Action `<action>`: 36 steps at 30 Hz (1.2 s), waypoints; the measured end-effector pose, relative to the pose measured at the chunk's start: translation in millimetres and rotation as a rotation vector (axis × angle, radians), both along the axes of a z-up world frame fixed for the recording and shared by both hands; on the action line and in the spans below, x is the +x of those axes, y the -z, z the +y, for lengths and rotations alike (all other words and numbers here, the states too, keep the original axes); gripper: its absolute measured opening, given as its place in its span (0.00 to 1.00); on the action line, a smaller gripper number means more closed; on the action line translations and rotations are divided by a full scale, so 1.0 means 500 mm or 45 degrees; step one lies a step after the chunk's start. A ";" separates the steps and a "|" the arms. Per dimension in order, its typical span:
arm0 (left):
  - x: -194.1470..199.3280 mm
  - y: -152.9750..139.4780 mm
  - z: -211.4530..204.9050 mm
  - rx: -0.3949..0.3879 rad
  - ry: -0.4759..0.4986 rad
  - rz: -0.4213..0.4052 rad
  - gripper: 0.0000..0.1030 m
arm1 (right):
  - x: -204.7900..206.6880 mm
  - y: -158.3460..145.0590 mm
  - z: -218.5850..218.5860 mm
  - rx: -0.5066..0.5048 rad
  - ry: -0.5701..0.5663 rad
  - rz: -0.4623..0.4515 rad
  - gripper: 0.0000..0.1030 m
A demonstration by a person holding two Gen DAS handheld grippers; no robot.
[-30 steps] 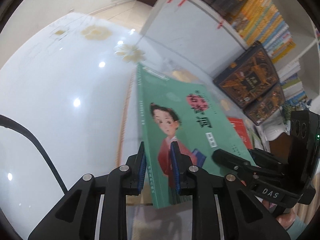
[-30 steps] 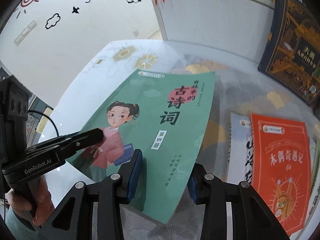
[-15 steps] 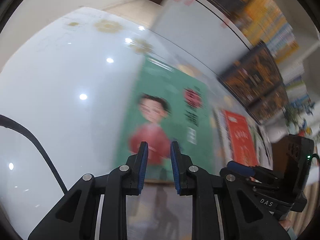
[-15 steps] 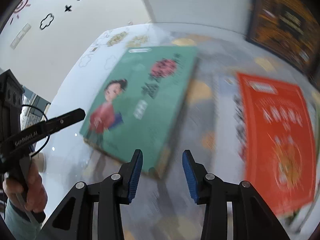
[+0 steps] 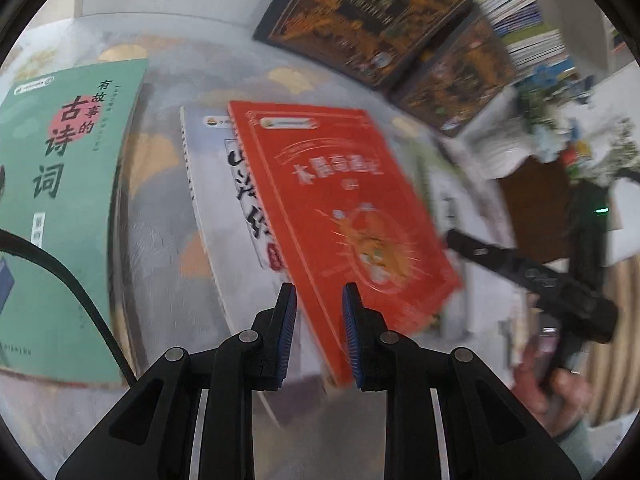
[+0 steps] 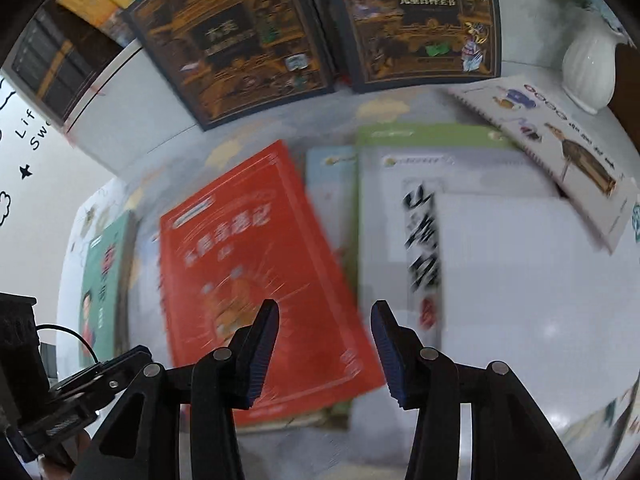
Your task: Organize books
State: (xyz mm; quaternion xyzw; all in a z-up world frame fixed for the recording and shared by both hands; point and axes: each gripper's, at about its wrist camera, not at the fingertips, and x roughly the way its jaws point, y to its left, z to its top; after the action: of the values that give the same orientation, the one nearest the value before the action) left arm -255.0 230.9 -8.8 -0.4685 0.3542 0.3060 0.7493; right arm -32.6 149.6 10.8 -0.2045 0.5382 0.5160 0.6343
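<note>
With its near corner framed between the spread fingers of the left hand-held gripper point(image 5: 318, 320), the red book point(image 5: 340, 208), lying atop another on the desk point(image 5: 160, 208), is lined up for pinching; the right hand-held gripper point(image 6: 324, 344) is held spread above.

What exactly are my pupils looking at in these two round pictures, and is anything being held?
No robot here: a person holds a hand-held tool with two jaws in each hand, and each tool carries a wide-angle camera looking along its jaws. One picture comes from the left gripper, the other from the right gripper.

On the pale table lie a green book off to the left, and a red book resting on a white book. Two dark ornate books lean at the back, beside a white vase.

Both pairs of jaws stand open. The left jaws straddle the red book's near edge without gripping it, so nothing is held.
</note>
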 end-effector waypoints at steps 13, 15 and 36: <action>-0.027 0.018 -0.016 -0.072 -0.041 0.004 0.22 | -0.077 0.043 0.003 -0.051 -0.178 -0.014 0.47; -0.047 0.021 -0.038 -0.109 -0.036 -0.016 0.22 | -0.088 0.041 -0.044 -0.062 -0.179 0.038 0.47; -0.121 0.044 -0.370 -0.201 0.136 0.050 0.22 | -0.135 0.086 -0.392 -0.172 -0.272 0.142 0.45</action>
State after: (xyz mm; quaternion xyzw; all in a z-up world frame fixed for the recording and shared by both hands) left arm -315.7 46.0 -30.6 -0.5004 0.4163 0.2461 0.7181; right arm -100.1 -46.6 -32.1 -0.2737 0.5814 0.5537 0.5297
